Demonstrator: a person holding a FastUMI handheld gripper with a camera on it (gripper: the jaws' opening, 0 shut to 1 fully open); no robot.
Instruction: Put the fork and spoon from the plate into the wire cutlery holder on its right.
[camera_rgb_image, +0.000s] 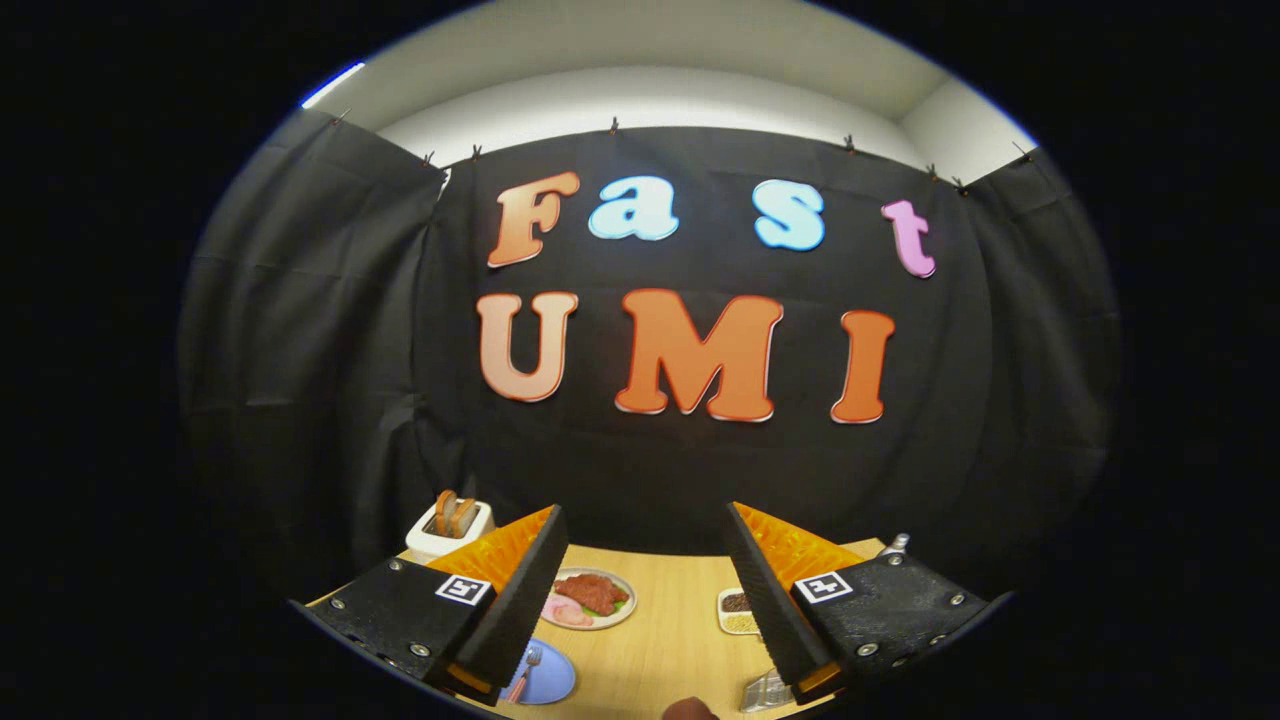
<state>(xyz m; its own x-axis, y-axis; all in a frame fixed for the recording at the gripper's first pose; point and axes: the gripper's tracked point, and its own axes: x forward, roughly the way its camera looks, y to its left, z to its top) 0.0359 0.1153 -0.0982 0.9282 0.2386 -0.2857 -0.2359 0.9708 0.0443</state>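
We were in a staged recording booth set up like a dining corner: black cloth (300, 330) clipped up as walls below a white ceiling (640, 90), a pale wooden surface (665, 640) carrying a toaster (452, 522), a plate of mock food (590, 598) and a blue plate (548, 676) with cutlery.

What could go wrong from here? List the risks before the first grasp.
The gripper is open, high above the table, so the approach is long. The fork on the blue plate sits partly hidden behind a finger, so aiming may be off. The food plate lies just beyond and could be bumped.
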